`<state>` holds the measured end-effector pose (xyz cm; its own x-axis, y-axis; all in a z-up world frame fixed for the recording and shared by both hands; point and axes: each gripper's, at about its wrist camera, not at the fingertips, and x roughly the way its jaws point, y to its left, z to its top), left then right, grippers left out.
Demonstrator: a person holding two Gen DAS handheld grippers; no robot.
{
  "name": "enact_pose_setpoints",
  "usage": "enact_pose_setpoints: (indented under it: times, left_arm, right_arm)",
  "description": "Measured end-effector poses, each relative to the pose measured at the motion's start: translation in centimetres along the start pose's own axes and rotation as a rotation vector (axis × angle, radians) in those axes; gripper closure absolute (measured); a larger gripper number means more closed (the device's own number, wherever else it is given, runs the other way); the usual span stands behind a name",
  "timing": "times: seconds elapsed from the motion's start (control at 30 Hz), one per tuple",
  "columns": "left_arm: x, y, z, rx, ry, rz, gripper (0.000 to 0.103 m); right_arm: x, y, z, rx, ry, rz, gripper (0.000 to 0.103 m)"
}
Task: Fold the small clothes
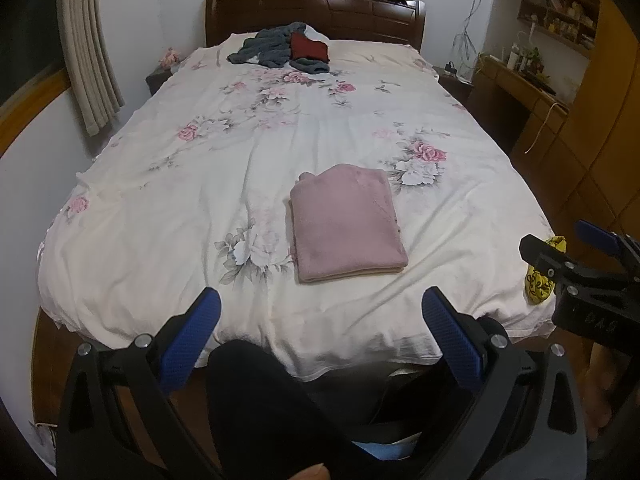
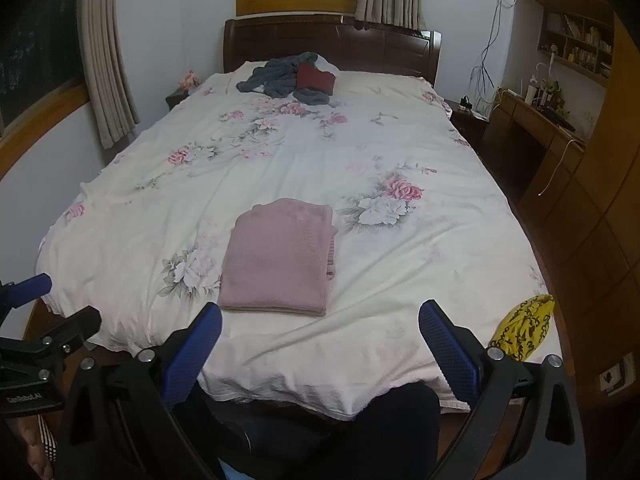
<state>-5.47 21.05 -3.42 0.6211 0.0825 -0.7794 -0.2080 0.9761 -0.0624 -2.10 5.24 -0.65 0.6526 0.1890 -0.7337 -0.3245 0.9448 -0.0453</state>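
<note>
Pink garment (image 2: 280, 256) lies folded flat near foot of bed (image 2: 400, 344); that one looks done; grey/red pile (image 2: 294, 78) by headboard unfolded, prob. next; left gripper (image 1: 320, 320) & right gripper (image 2: 320, 328) both spread wide, holding nothing.

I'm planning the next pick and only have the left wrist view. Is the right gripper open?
Observer: Yes. The right gripper is wide open, with nothing between its fingers.
Operator: What's the yellow thing it half hides from me?
Observer: A yellow cloth with black print. It's crumpled at the near right corner of the bed, well apart from the pink fold.
</note>
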Motion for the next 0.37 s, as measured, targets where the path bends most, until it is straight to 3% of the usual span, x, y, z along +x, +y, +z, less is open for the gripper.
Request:
enact_pose_setpoints:
  times: [0.37]
  left_arm:
    - [0.03, -0.64, -0.50, 0.011, 0.003, 0.004, 0.003]
  right_arm:
    - [-0.50, -0.39, -0.46, 0.009, -0.014, 0.018, 0.004]
